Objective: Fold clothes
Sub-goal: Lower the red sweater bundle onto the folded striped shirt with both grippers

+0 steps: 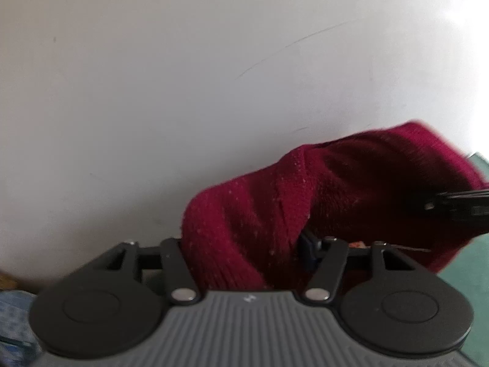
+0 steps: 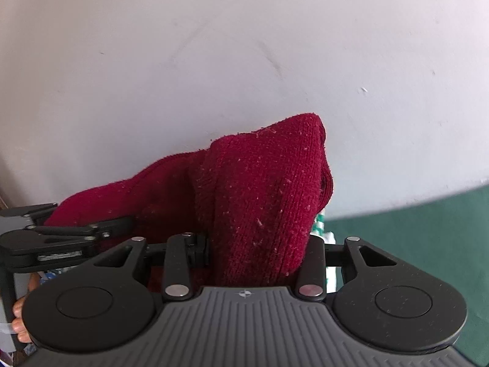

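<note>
Left gripper [image 1: 247,253]: closed on a bunched fold of the dark red knit garment [image 1: 351,189], low in the left wrist frame; the cloth fills the gap between the fingers and hides their tips.
Right gripper [image 2: 256,253]: clamped on another bunch of the same garment [image 2: 266,198], which rises in a peak above the fingers at frame centre; the fingertips are buried in cloth.
Garment position: held up off the surface by both grippers, stretched between them, lint-flecked, in front of the pale wall.
Edges: in the right wrist view the cloth's top edge slopes down from the peak toward the lower left; in the left wrist view it swells from centre toward the right edge.
Open room: pale wall [image 1: 183,76] fills the upper two thirds of both frames, bare but for faint scuffs.
Green surface [image 2: 428,229]: a dark green band at the lower right of the right wrist frame, under the wall line; a strip of it also shows at the right edge of the left view.
Only in right view: the left gripper seen from the side at mid-left, and fingers of a hand [image 2: 20,321] at the lower left edge.
Only in left view: a black part of the right gripper poking in at the right edge; blurred blue and yellow items in the lower left corner, too vague to name.
</note>
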A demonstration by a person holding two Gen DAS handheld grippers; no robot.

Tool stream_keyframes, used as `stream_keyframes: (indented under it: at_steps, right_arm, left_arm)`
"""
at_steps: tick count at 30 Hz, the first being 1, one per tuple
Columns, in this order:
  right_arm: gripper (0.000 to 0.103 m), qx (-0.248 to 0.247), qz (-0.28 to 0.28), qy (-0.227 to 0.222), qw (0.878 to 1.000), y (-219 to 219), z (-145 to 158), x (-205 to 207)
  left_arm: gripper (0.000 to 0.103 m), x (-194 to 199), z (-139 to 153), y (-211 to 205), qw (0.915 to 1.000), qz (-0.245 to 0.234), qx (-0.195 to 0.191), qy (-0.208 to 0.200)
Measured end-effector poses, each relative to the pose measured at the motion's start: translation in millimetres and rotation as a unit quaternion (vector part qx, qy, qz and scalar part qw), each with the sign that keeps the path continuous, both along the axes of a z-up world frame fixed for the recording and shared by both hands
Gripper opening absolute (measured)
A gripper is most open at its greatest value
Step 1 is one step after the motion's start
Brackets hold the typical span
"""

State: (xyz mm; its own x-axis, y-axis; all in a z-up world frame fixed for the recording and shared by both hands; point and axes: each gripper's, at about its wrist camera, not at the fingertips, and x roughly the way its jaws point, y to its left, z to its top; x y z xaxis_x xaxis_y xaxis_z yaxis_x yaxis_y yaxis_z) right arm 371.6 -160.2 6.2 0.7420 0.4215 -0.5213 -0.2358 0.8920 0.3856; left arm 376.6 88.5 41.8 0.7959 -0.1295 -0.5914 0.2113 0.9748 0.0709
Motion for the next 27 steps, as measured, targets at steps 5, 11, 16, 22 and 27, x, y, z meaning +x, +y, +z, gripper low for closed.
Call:
stream_keyframes:
  at_steps: [5, 11, 16, 22, 27]
  right_arm:
    - [0.042, 0.006, -0.003, 0.010, 1.000, -11.7, -11.3, -0.5]
    - [0.044, 0.009, 0.001, 0.008, 1.000, -9.4, -8.7, 31.6]
    - [0.044, 0.003, 0.006, 0.012, 1.000, -12.7, -8.1, 31.3]
    - [0.042, -0.006, 0.010, -0.002, 1.000, -19.3, -10.5, 23.9]
    - [0.040, 0.020, 0.011, -0.049, 0.999, -14.8, 12.7, 4.2]
  left_arm:
    - [0.083, -8.7, -10.4, 28.3, 0.9968, -0.020, -0.077, 0.001]
    - [0.088, 3.6, -33.2, 27.7, 0.9948, -0.020, -0.097, 0.024]
    - [0.081, 12.8, -50.5, 9.3, 0.9951, -0.040, -0.083, 0.036]
    - [0.025, 8.2, -45.8, -5.8, 0.9962, -0.050, -0.071, 0.009]
    - [0.020, -9.2, -14.1, -1.8, 0.9948, -0.053, -0.077, -0.040]
